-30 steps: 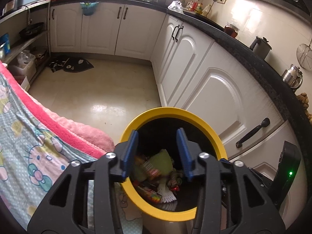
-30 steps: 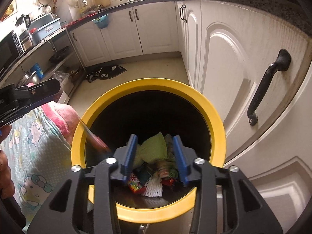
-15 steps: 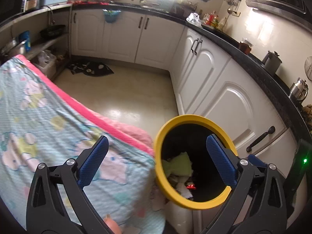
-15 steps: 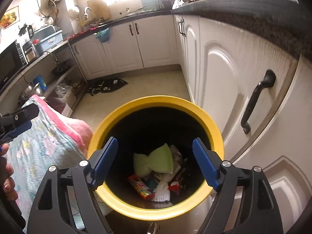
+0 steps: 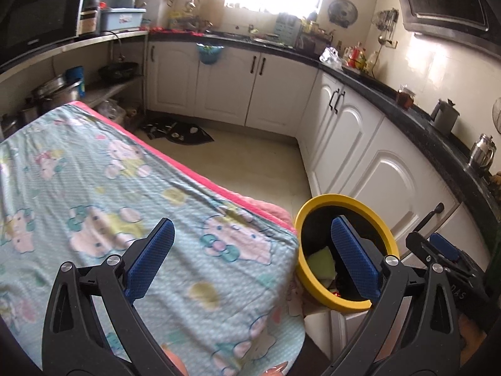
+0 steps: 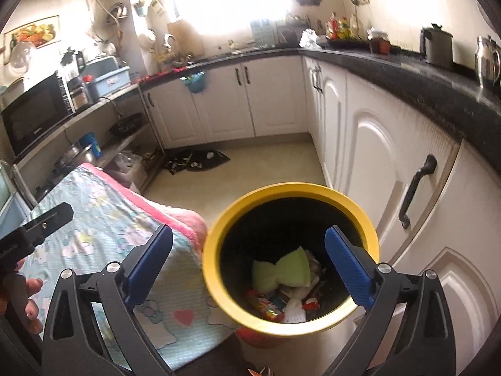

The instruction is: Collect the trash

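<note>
trash [image 6: 286, 285] in yellow bin [image 6: 219, 288], both grippers spread

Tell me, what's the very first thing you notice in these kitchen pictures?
Probably the round yellow-rimmed trash bin on the floor by the white cabinets, with a pale green sponge and bright wrappers lying inside. Next to it, on the left, a light blue cartoon-cat blanket with a pink edge covers a table. Up close, both pairs of blue-padded gripper jaws stand wide open and empty.

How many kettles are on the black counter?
2: a dark grey kettle on the black counter, and a shiny steel kettle right of it. More may be hidden.
</note>
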Tool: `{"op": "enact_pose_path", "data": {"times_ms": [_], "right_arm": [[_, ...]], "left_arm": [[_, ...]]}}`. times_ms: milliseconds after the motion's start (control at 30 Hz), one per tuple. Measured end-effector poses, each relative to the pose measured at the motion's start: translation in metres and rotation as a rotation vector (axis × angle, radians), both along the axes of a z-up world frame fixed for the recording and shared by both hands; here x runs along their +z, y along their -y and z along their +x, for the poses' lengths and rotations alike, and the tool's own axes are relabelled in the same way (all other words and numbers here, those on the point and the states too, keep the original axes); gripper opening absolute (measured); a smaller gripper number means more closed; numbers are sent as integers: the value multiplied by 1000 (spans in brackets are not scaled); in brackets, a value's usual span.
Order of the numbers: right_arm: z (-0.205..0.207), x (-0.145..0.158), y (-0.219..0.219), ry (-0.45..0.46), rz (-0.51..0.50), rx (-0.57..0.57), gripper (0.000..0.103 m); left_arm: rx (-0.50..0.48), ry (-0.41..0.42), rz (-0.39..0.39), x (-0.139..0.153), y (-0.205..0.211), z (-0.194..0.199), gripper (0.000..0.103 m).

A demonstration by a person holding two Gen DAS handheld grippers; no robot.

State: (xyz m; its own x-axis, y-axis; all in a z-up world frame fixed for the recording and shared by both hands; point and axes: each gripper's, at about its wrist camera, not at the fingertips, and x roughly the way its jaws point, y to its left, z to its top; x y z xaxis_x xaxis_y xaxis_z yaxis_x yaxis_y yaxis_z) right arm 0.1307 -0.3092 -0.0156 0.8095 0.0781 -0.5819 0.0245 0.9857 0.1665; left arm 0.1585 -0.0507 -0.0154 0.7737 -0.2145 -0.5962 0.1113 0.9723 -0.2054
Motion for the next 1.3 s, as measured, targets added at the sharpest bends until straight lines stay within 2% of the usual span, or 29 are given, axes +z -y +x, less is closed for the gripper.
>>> {"op": "enact_pose_path", "data": {"times_ms": [267, 667, 933, 1133, 1300], "right_arm": [[-30, 11, -31, 77, -50, 41, 97], [-76, 16, -66, 223, -99, 110, 97], [-99, 11, -75, 322, -124, 116, 97], [-116, 8, -72, 435, -167, 97, 97], [-119, -1, -66, 459, -174, 78, 97]], "left_arm": [[29, 60, 47, 8, -18, -38, 92], [71, 148, 74, 8, -32, -82, 92], [85, 190, 86, 1, -35, -101, 92], [102, 232, 85, -2, -36, -110, 92], [114, 255, 84, -7, -38, -113, 92]]}}
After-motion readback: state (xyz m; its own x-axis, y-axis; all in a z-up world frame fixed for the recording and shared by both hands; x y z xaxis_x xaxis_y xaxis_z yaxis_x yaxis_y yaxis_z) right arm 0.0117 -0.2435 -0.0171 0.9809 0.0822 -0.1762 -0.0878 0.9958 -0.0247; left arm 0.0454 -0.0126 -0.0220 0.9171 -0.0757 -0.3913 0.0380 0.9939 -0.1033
